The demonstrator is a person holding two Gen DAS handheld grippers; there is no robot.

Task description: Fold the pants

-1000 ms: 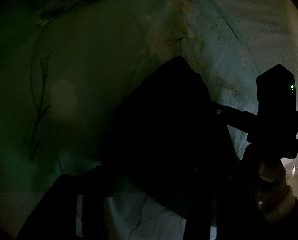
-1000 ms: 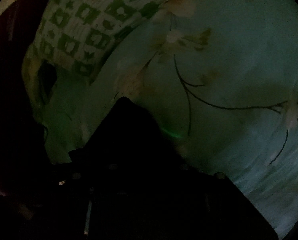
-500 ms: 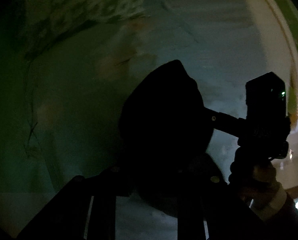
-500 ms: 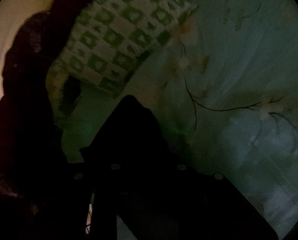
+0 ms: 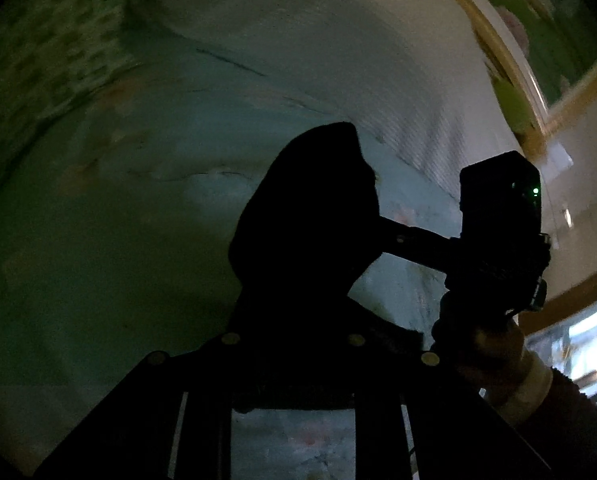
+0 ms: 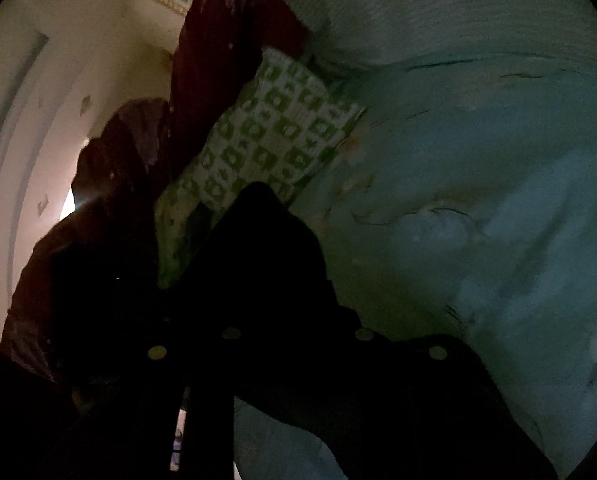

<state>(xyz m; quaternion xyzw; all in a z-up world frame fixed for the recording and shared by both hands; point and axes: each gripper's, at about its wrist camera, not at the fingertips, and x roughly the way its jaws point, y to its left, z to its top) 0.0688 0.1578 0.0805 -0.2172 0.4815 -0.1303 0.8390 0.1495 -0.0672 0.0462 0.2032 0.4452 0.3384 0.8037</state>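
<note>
The pants are dark, almost black cloth. In the left wrist view a bunch of them stands up between the fingers of my left gripper, which is shut on it. In the right wrist view another part of the pants is pinched in my right gripper, also shut. The right gripper's body shows at the right of the left wrist view, close beside the left one, its finger reaching into the same cloth. Both are lifted above the pale blue-green flowered bed sheet. The scene is very dark.
A green-and-white checked pillow lies at the head of the bed, also seen in the left wrist view. A dark red padded headboard and a cream wall with a framed picture stand behind. A white ribbed pillow lies further along.
Both grippers have risen and tilted up with the pants in them. The bed sheet drops lower in view, and the wall, picture frame and headboard come into sight.
</note>
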